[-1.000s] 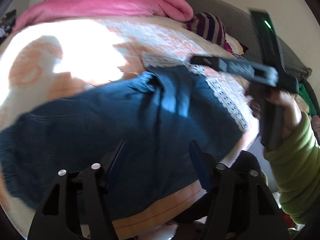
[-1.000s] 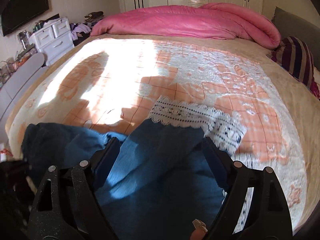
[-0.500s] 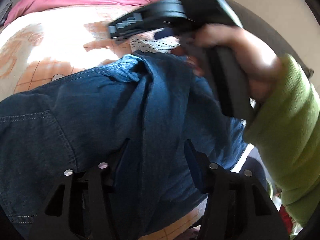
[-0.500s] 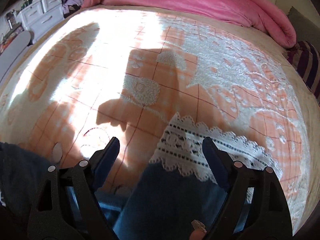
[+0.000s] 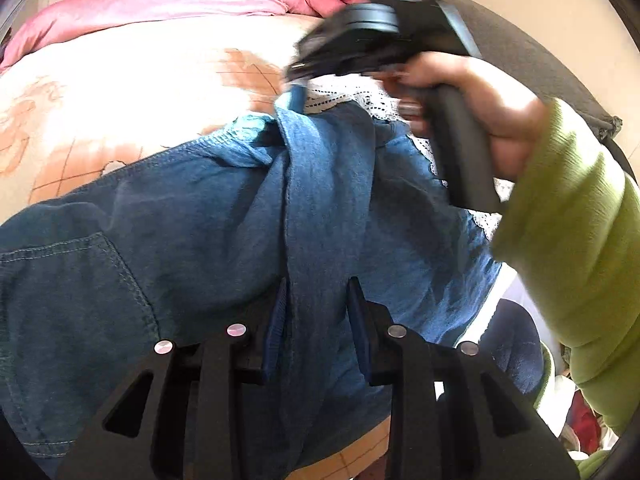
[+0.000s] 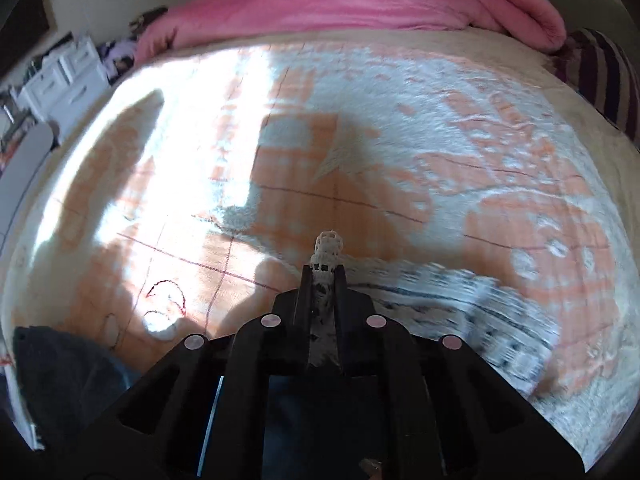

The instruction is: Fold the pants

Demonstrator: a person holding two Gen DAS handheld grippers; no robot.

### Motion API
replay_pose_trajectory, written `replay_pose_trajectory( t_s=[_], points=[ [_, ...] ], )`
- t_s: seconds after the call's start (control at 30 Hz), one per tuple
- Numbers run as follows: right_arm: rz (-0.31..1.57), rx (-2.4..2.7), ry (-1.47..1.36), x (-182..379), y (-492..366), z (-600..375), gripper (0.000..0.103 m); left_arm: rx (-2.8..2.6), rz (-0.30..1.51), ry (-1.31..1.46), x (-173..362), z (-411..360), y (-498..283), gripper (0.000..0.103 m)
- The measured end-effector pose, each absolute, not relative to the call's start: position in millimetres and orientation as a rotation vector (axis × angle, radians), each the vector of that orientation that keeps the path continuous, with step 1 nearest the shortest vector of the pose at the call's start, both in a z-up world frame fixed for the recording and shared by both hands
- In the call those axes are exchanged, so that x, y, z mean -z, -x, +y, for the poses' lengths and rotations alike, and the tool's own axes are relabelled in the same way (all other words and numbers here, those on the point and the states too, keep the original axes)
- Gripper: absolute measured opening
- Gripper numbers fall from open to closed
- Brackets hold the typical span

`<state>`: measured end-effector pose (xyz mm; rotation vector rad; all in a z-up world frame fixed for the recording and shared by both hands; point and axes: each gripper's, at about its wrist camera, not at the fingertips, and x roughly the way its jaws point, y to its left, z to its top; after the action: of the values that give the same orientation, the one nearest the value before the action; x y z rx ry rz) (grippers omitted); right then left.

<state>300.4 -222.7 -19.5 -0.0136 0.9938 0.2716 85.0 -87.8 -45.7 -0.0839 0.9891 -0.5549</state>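
Denim pants [image 5: 224, 216] spread across the near part of the patterned blanket [image 5: 132, 92], filling the left wrist view from 9 o'clock through 6 to 3, back pocket at 9 o'clock. Left gripper [image 5: 316, 320] low at 6 o'clock, jaws having just been closing, now narrowed around a raised ridge of denim running toward 12; pads close beside the fold, whether pressing it cannot be told. Probably placed there to gather the near end of the leg for a lift.

Right gripper [image 6: 323, 280] in its own view at 6 o'clock, jaws just snapped together and clamped on the white lace hem [image 6: 460, 304], a tuft of lace poking out past the tips toward 12. Rest of the lace trailing off blurred toward 3 o'clock. Likely pinched at the hem because that edge is the far end of the leg, the natural corner to carry over.

In the left view, right gripper at 1 o'clock, held by a hand [image 5: 480, 100] in a green sleeve [image 5: 568, 240]. Pink duvet [image 6: 360, 4] bunched at 12 o'clock, well apart.

Fold itself seemingly not yet made.
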Motion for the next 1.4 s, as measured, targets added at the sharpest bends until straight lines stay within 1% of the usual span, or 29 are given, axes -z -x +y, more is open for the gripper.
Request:
replay_pose_trajectory(
  t_s=[0.07,0.2,0.4,0.43,0.47,0.5,0.53,0.67,0.87,1.03,1.2,1.23,1.3,1.33,1.37,1.4],
  points=[
    [0.956,-0.276,-0.038,4.1,-283.7,-244.2,0.005,0.547,0.975,0.066,42.9,-88.1,-84.0,0.031],
    [0.903,-0.257,-0.117,-17.4,-254.8,-284.5,0.005,0.544,0.949,0.059,35.6,-82.6,-83.9,0.033],
    [0.849,-0.248,-0.246,-34.2,-206.4,-342.4,0.005,0.55,0.919,0.053,28.2,-88.5,-83.9,0.033],
    [0.847,-0.251,-0.273,-34.5,-198.4,-351.0,0.005,0.556,0.917,0.047,26.9,-88.6,-83.5,0.029],
    [0.846,-0.251,-0.3,-34.1,-188.4,-360.2,0.005,0.566,0.917,0.035,27.5,-92.4,-81.3,0.023],
    [0.843,-0.239,-0.32,-33.2,-177.9,-369.0,0.005,0.576,0.918,0.027,27.6,-94.1,-80.0,0.006],
    [0.842,-0.229,-0.342,-31.5,-167.0,-377.5,0.005,0.589,0.921,0.021,27.3,-94.4,-78.2,0.004],
    [0.862,-0.212,-0.432,-16.6,-124.8,-399.7,0.005,0.599,0.904,-0.057,20.9,-95.2,-65.8,0.004],
    [0.961,-0.169,-0.454,19.5,-76.4,-411.8,0.005,0.629,0.913,-0.112,17.9,-87.8,-53.8,0.003],
    [0.996,-0.152,-0.5,39.3,-61.6,-417.0,0.005,0.648,0.929,-0.131,23.1,-87.5,-45.7,0.002],
    [1.011,-0.125,-0.473,39.5,-57.0,-420.2,0.005,0.673,0.935,-0.151,24.5,-89.7,-39.5,0.002],
    [1.031,-0.1,-0.427,42.8,-58.6,-417.8,0.008,0.678,0.94,-0.157,27.6,-91.1,-39.8,0.002],
    [1.039,-0.075,-0.355,42.0,-59.6,-414.6,0.017,0.675,0.949,-0.173,32.3,-95.6,-40.8,0.002],
    [1.029,-0.065,-0.331,38.7,-57.7,-413.1,0.02,0.679,0.948,-0.173,32.9,-96.4,-40.1,0.002],
    [1.006,-0.036,-0.279,32.1,-52.9,-410.6,0.027,0.686,0.944,-0.174,32.6,-97.1,-38.6,0.002],
    [0.957,-0.005,-0.205,23.6,-46.6,-407.0,0.029,0.689,0.939,-0.176,32.2,-97.0,-38.3,0.002]
  ],
)
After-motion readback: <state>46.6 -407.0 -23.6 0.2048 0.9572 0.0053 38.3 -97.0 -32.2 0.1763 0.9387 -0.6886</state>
